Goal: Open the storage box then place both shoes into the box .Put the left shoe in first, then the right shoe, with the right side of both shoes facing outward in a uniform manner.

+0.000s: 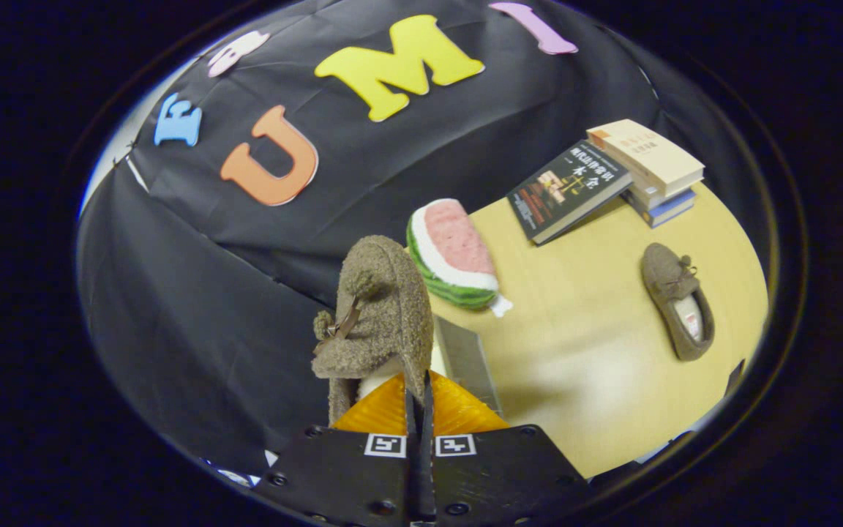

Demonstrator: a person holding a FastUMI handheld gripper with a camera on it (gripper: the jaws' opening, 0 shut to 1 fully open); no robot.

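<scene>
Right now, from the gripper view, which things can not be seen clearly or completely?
- Held shoe: its heel end is hidden behind the orange fingers of the gripper, which are shut on it.
- Grey flat piece just beyond the fingers: the shoe and fingers cover part of it; I cannot tell if it belongs to the storage box.
- Lower books in the stack: covered by the top one.
- Inside of the second shoe: too small.

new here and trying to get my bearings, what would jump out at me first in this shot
First, the fuzzy brown shoe, lifted off the table with the gripper shut on its edge. Just beyond it, a watermelon slice toy lies at the edge of the wooden table. The second brown shoe lies flat further across the table, with a stack of books beyond it by the wall.
</scene>
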